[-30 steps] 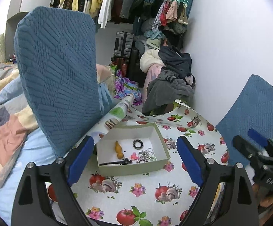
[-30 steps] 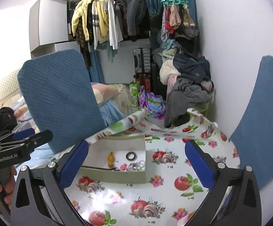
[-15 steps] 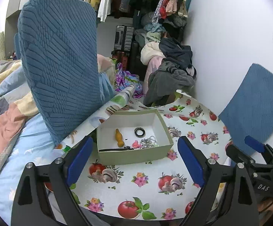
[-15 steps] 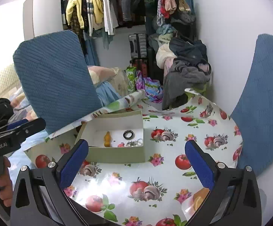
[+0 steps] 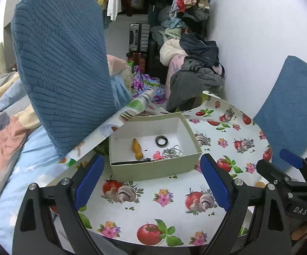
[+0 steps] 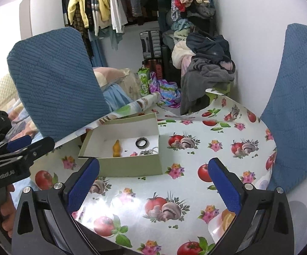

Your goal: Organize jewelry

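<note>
On the far left part of the counter [image 5: 166, 199], an open pale-green box [image 5: 153, 170] with a white inside holds the jewelry. Inside it, an orange gourd-shaped piece [image 5: 137, 148] lies toward the left, a dark ring [image 5: 161, 140] lies farther back and to the right, a small pink piece [image 5: 158, 155] sits near the front wall, and a tangle of silver chain [image 5: 173, 151] lies just right of the pink piece. A dark thin item [image 5: 132, 162] lies along the front wall of the box; what it is cannot be told. The same box [image 6: 123, 165] shows in the right wrist view with the orange piece [image 6: 117, 148] and the ring [image 6: 141, 142] apart from each other. The counter is covered by a tablecloth [image 6: 185, 191] printed with tomatoes, mushrooms and flowers. The left tool [image 5: 151, 186] hangs above the near edge of the counter, in front of the box, its jaws spread wide and holding nothing. The right tool [image 6: 153, 188] hangs farther right over the printed cloth, likewise spread wide and empty. A blue chair back [image 5: 62, 68] rises behind the box on the left, and another blue chair back [image 6: 297, 106] stands at the right by the white wall. A heap of clothes [image 5: 195, 70] lies beyond the far edge of the counter.
</note>
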The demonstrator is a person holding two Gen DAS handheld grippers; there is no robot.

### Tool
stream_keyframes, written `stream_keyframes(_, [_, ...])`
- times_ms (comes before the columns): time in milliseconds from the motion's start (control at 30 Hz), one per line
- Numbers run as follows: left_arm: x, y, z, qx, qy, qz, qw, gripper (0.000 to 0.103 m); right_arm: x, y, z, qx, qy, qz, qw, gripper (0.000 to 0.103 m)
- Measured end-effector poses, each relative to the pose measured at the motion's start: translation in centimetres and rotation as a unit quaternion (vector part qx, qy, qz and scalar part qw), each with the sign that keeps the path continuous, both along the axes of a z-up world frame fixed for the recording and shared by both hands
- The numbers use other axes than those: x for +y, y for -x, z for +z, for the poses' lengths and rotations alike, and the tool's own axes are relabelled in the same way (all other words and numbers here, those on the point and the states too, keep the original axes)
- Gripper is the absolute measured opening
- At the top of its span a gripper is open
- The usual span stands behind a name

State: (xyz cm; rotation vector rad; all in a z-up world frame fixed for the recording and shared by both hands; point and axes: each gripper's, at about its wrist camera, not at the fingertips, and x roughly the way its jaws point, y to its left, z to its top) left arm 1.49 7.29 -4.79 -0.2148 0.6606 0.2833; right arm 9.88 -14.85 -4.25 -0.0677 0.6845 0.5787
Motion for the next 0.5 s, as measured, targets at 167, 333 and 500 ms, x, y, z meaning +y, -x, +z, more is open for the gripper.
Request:
stream_keyframes(167, [-0.05,0.06,0.11,-0.002,0.002,-0.001,1.0,0.093,-0.24,-0.12,0.16,-0.001,0.002,-0.004,1.0,0.103])
stream_keyframes(333, [-0.12,-0.02,0.22,-0.003,0.001,-0.002,1.0,0.1,-0.32,-0.09,0.44,-0.005,0.0,-0.003,1.0,0.103])
stream_keyframes(500, [-0.32,-0.1,0.25,0.002,0.004,-0.004,1.0,0.102,-0.34,-0.04,0.56,-0.004,-0.001,-0.002,1.0,0.103])
